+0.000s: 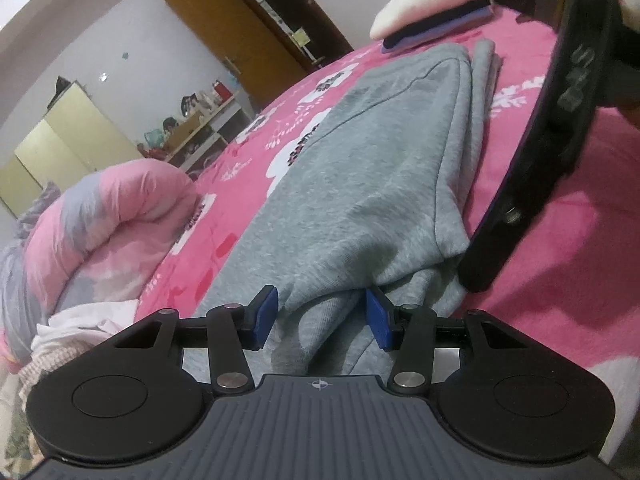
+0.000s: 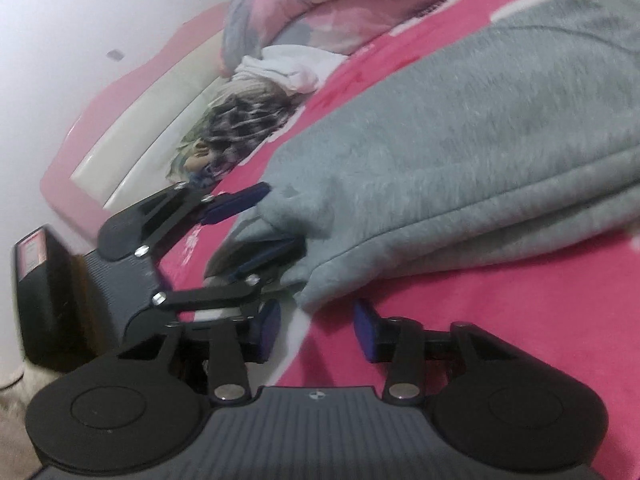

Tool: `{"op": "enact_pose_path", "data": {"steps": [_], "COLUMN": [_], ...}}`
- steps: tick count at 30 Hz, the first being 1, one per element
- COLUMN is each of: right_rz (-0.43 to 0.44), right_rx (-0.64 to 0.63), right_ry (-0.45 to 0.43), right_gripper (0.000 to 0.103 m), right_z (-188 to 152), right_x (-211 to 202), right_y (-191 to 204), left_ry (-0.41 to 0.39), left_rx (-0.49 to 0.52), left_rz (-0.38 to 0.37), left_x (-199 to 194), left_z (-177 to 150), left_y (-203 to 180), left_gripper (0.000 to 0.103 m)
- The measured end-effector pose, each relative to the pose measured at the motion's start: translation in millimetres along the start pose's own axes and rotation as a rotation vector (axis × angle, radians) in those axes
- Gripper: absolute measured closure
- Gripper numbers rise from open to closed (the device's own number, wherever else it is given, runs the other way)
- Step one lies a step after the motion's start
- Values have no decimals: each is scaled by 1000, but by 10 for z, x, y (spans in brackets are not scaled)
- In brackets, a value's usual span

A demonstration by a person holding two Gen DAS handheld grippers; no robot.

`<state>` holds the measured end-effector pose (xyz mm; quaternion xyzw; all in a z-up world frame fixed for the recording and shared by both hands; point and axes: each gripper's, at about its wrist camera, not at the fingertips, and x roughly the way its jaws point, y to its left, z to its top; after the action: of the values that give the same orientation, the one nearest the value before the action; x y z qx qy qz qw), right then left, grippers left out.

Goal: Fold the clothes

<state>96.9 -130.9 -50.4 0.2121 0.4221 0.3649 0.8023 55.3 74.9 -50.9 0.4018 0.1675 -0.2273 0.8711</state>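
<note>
A grey sweatshirt lies folded on the pink flowered bedsheet. In the left wrist view my left gripper stands open over the near end, with a bunched fold of grey cloth between its blue pads. The right wrist view shows the left gripper astride the corner of the sweatshirt, one finger under the cloth and the other beside it. My right gripper is open just short of the hem corner, with nothing pressed between its pads. The right tool's black housing hangs at the garment's right edge.
A rolled pink and grey quilt lies to the left on the bed. Folded clothes are stacked at the far end. A heap of garments sits by the pink headboard. A wooden door and a cluttered shelf stand behind.
</note>
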Motion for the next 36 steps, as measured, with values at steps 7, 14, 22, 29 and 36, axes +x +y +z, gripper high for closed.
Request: {"op": "enact_pose_path", "data": {"steps": [7,14,22,29,36], "right_rz": [6,25,-62,-72,-129], "right_rx": [-74,-141,-329,-385,-490], "right_ry": [-67,-98,-64,-134,-203], "right_gripper": [95,96,94,94,94], "right_z": [-53,-51,-130,-94,8], "right_x": [-16,-97,-135,-482,-204], "right_y": [142,230,442,432,557], "left_ry": [12,30,-16,-110,-147], "left_rx": [-7,10,-125,-314,-332], "left_rz": [12,62,117,128,125], "left_x": [-22,37,58,-78,-129], "left_z": [-29,0,104,158,167], "left_y": [5,-30,66,259,252], "left_gripper": [54,54,75,86,94]}}
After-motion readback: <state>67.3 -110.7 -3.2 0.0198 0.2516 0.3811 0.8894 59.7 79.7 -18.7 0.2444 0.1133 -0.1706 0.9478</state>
